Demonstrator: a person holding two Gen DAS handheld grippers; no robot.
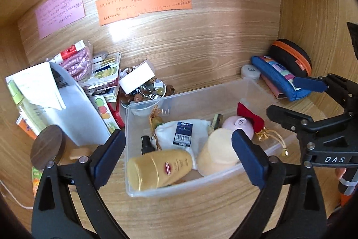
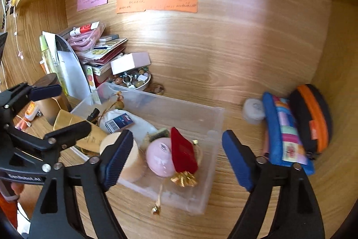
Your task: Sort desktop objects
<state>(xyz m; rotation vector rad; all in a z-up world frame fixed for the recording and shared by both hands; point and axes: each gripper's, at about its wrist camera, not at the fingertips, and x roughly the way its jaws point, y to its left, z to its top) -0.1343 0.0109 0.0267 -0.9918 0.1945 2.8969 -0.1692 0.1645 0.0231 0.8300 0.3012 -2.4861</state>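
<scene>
Left gripper (image 1: 179,156) and right gripper (image 2: 176,160) angled down over clear bin (image 1: 252,91) on wooden surface (image 1: 201,212), jaws apart and empty, yellow bottle (image 1: 160,168) inside, pouches (image 2: 284,133) right, paper pile (image 1: 67,91) left.

Clear plastic bin (image 1: 143,190) on my desk holds yellow bottle (image 1: 160,169) lying flat, cream sponge (image 1: 218,155), pink ball (image 2: 160,159), red pouch (image 2: 182,155), white cloth bag (image 1: 199,127) under small blue box (image 1: 183,133).
</scene>
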